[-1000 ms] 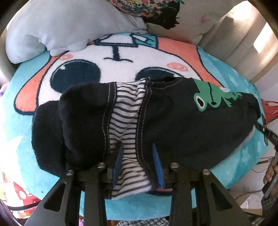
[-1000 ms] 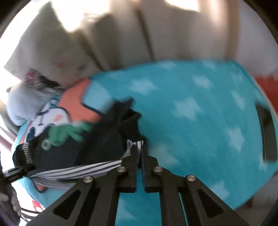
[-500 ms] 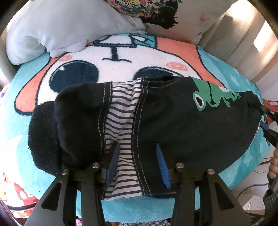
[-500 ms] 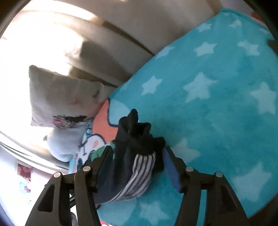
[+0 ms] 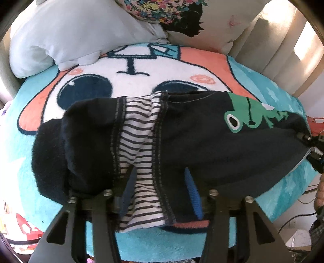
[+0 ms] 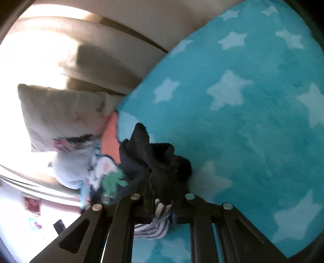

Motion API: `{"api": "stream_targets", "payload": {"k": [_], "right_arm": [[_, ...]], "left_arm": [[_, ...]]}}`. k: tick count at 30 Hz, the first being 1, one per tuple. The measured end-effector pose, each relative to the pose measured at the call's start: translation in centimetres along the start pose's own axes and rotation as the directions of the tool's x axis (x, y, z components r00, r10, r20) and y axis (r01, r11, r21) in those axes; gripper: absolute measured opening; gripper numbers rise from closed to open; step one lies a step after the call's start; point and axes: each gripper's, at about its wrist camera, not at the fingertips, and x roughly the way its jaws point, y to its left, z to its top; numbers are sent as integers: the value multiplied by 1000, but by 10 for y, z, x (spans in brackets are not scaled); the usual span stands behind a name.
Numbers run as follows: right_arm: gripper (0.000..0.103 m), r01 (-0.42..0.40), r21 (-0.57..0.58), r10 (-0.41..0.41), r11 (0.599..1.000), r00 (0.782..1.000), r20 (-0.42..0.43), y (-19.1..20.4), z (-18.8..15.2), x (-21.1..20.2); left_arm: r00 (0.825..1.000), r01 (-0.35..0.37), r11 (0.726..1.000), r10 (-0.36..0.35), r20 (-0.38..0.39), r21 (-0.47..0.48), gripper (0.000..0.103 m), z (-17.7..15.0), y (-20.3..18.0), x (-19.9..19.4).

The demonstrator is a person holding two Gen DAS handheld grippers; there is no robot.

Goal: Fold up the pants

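Dark navy pants (image 5: 202,141) with a green frog print (image 5: 243,119) and a striped lining (image 5: 137,125) lie crosswise on the cartoon blanket (image 5: 141,66). My left gripper (image 5: 161,194) is at their near edge. Its jaws are opening, and the striped fabric and a seam lie loose between the blue pads (image 5: 192,194). In the right wrist view the pants' other end (image 6: 162,161) is bunched into a dark lump. My right gripper (image 6: 163,198) is closing and squeezes that lump from both sides. The same gripper (image 5: 311,145) shows at the pants' right tip.
A white pillow (image 5: 70,36) and a floral cushion (image 5: 182,16) lean at the back against the beige sofa back (image 6: 101,50). Starred turquoise blanket (image 6: 243,101) spreads to the right. A hand (image 5: 320,192) and floor clutter show past the blanket's right edge.
My left jaws have spread wider off the striped fabric. My right gripper rolled, let go of the thin edge, opened wide around the bunched end and narrowed onto it.
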Motion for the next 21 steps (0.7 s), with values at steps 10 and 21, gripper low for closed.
{"api": "stream_targets", "payload": {"k": [10, 21], "right_arm": [[53, 81, 62, -93, 995, 971, 220, -14, 12, -63], [53, 100, -345, -55, 933, 989, 136, 115, -18, -32]], "left_arm": [[996, 55, 993, -47, 75, -102, 58, -2, 32, -58], [998, -14, 926, 36, 52, -378, 58, -34, 128, -59]]}}
